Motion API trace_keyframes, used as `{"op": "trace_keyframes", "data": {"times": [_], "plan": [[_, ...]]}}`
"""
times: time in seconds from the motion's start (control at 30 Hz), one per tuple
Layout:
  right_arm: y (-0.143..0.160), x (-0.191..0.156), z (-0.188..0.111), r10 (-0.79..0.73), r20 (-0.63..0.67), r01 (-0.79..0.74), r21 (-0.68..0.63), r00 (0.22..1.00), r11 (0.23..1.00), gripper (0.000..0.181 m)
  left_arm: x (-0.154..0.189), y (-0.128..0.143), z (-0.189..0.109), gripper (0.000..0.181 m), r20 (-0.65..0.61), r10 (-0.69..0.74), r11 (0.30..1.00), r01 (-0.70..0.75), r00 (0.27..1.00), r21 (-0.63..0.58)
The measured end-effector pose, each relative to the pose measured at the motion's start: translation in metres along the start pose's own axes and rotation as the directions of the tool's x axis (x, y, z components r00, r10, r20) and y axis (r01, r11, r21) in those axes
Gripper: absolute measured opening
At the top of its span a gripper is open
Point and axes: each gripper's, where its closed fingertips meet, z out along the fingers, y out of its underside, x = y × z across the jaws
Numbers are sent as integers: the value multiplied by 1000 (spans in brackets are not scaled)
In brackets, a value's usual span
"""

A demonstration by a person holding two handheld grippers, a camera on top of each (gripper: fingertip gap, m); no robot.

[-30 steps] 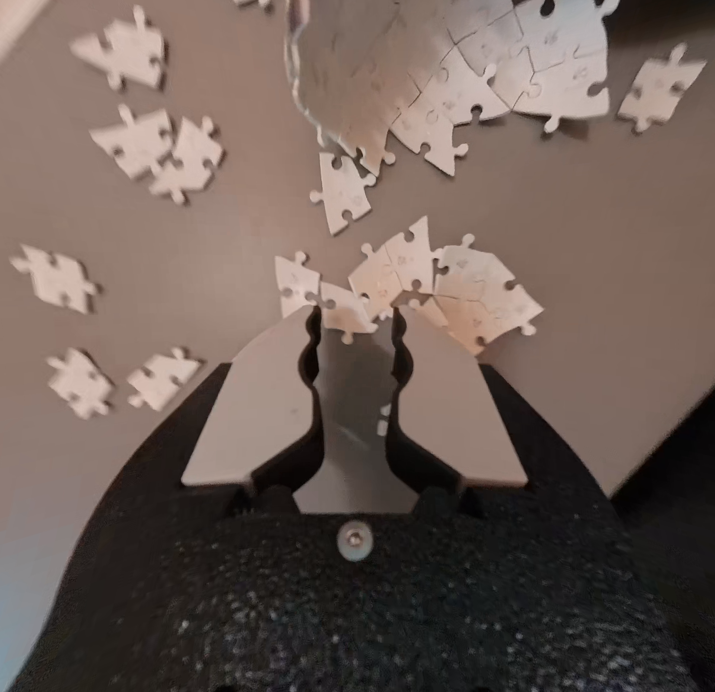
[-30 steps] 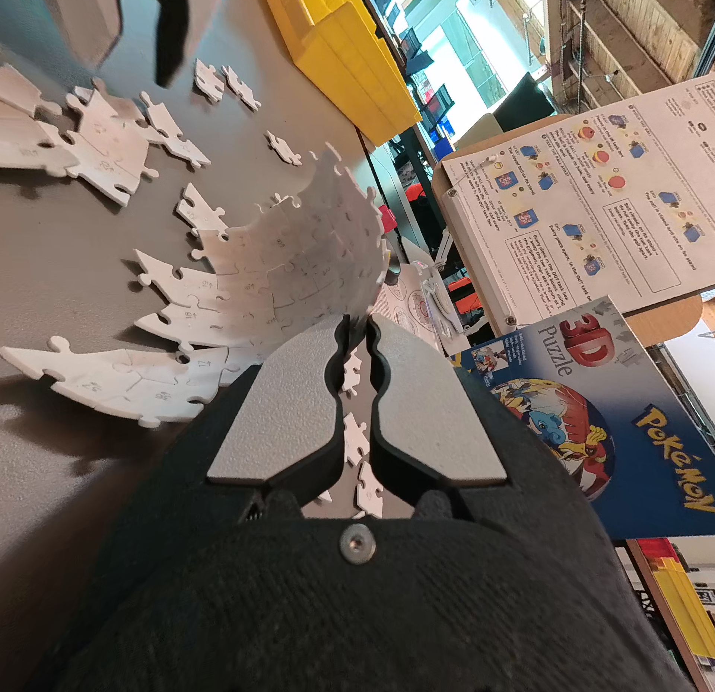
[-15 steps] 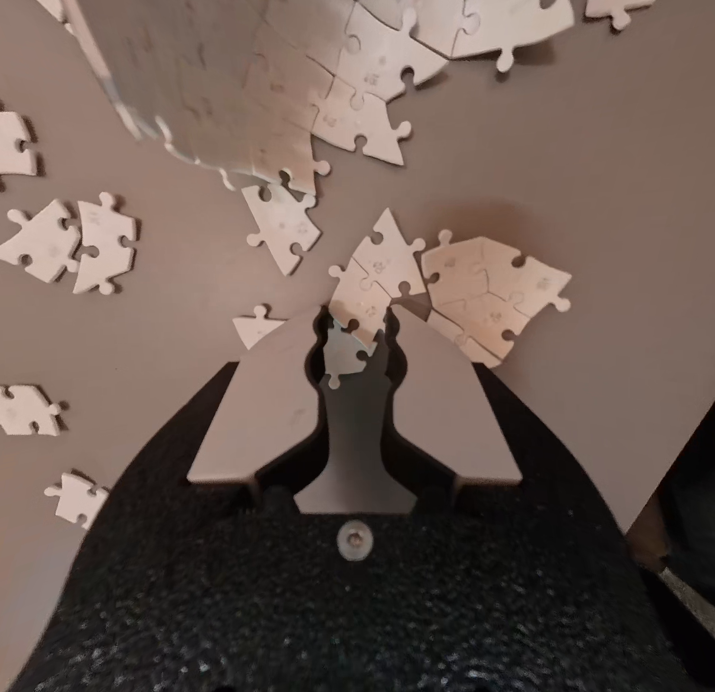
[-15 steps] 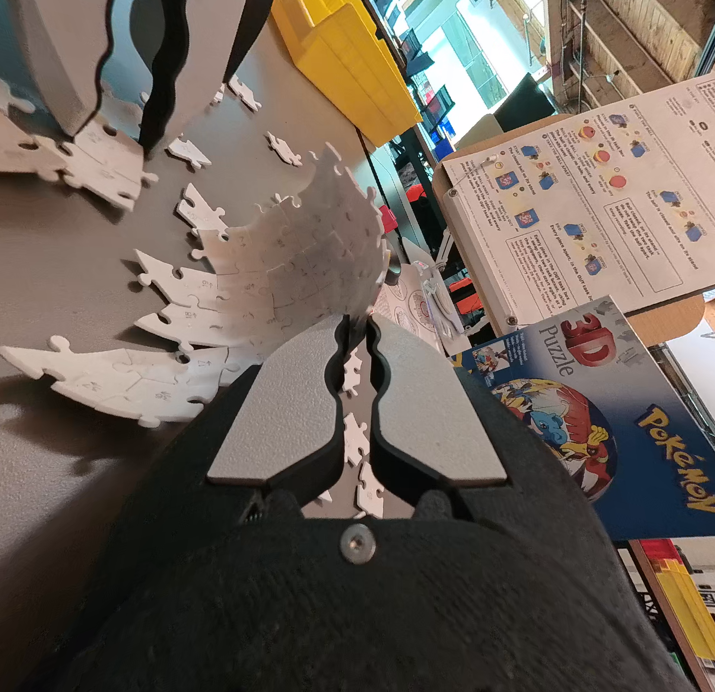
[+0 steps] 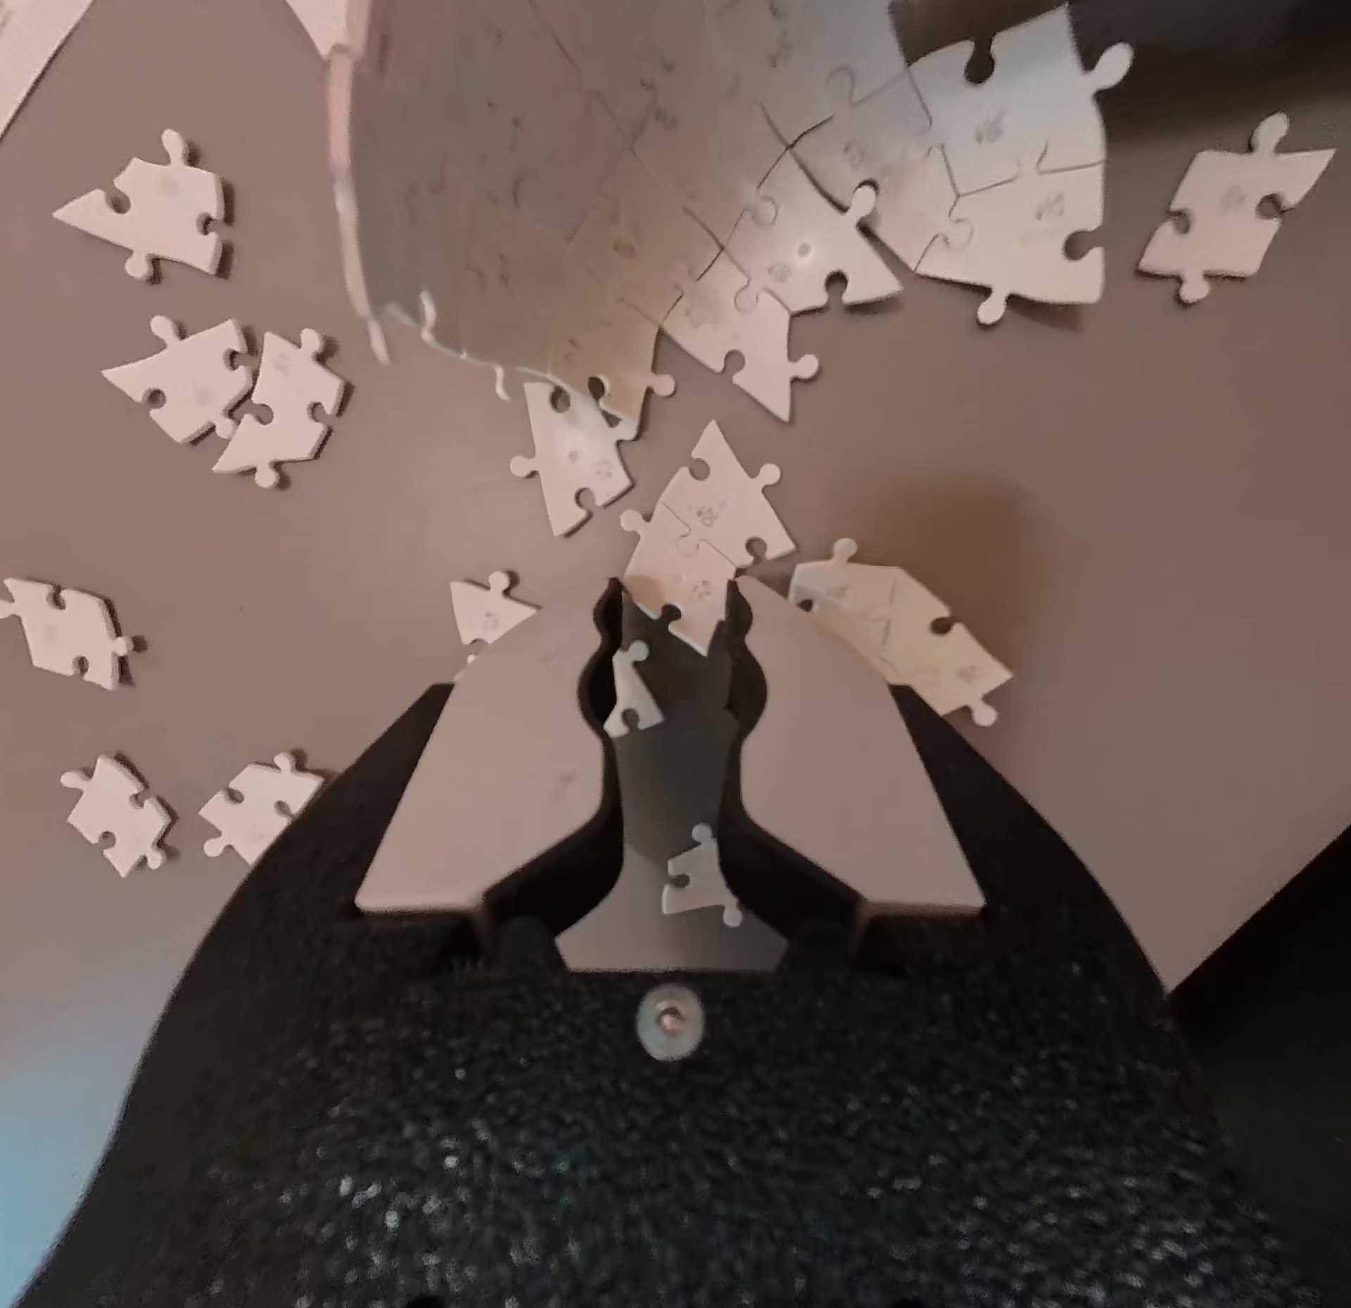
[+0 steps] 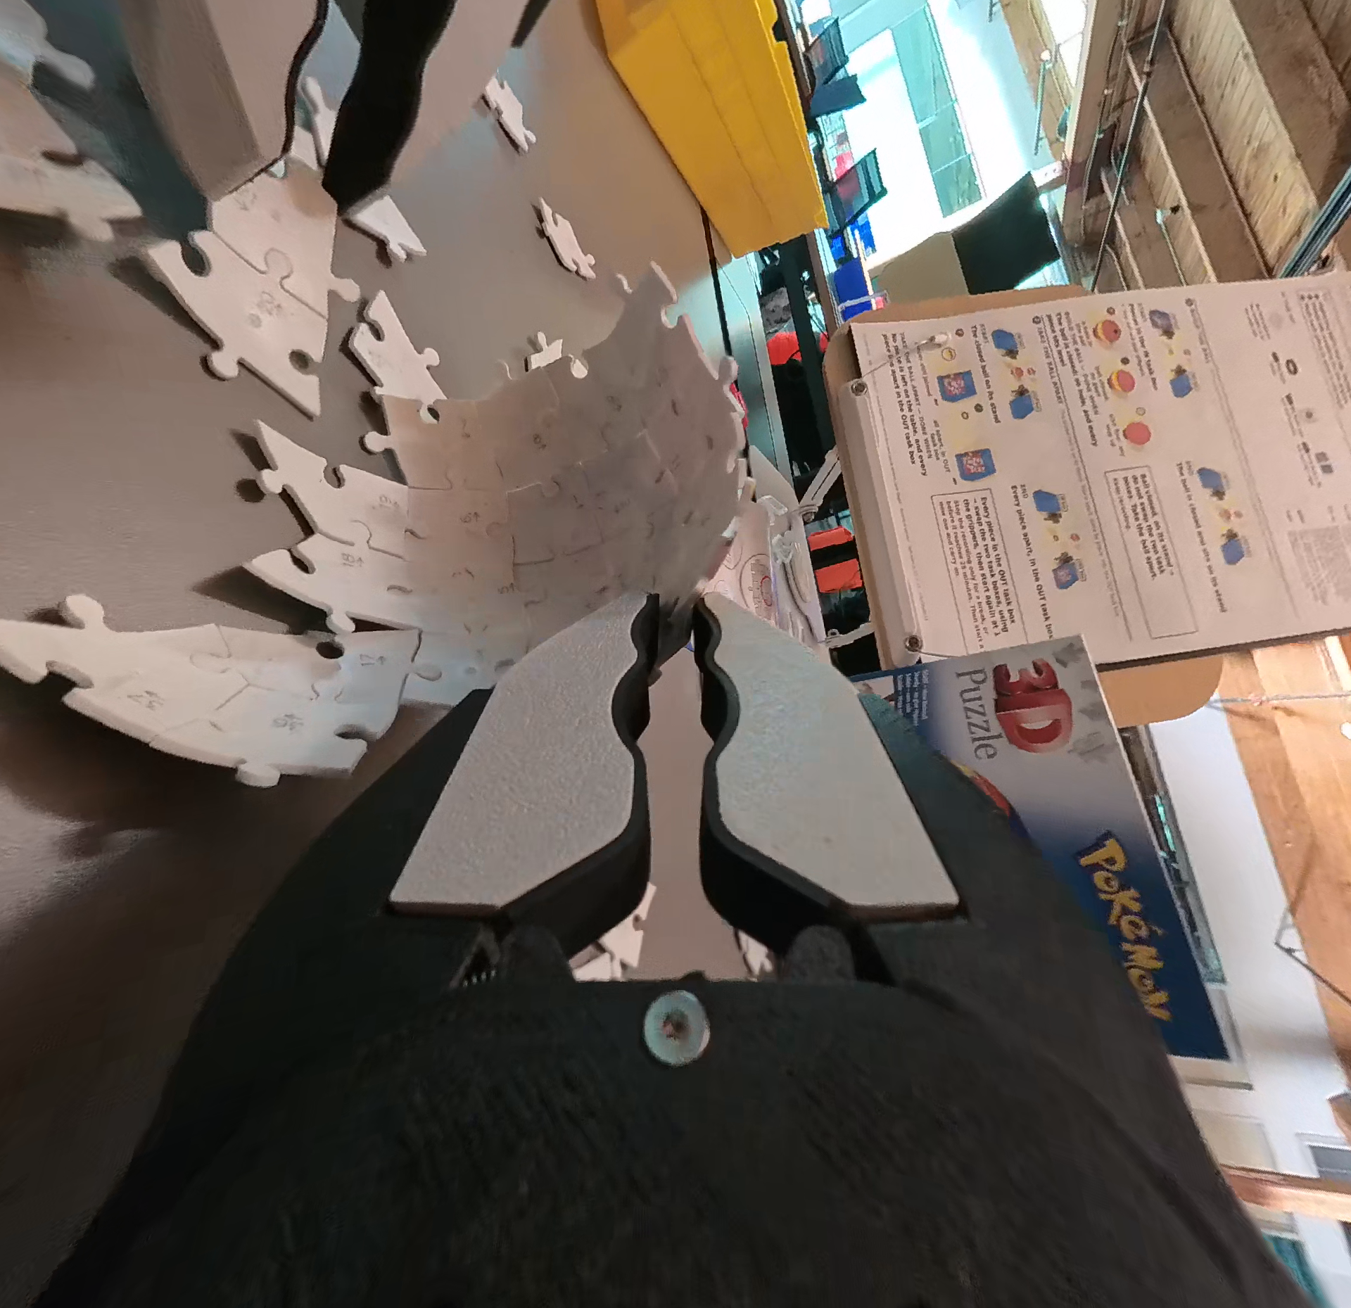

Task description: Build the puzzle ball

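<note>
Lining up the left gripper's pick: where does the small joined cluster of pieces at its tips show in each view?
Left wrist view: the small joined cluster lies at centre, its lower corner between the left gripper tips.
Right wrist view: upper left, just under the left gripper's tips.
Shared landmark: the curved shell, top centre in the left wrist view, mid-frame in the right wrist view.

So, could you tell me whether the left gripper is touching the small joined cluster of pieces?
Touching. In the left wrist view the joined cluster sits wedged between the fingertips of the left gripper, its edges meeting both pads.
</note>
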Motion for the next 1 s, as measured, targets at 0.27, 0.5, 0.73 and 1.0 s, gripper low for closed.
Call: {"op": "trace_keyframes", "data": {"times": [0.27,0.5,0.73,1.0], "plan": [[-3,1,-1,-82,5,82,-34,997,996,9,-3,-8,-4,26,56,-29,998,26,998,56],[0,1,-1,-49,0,49,-25,999,998,9,-7,-27,-21,26,113,-39,983,18,993,184],[0,1,-1,-47,-1,46,-23,999,999,9,-5,-34,-2,25,110,-22,969,-6,994,248],[-1,1,-1,-70,3,70,-31,998,997,9,-8,-18,15,26,131,-45,984,21,990,176]]}}
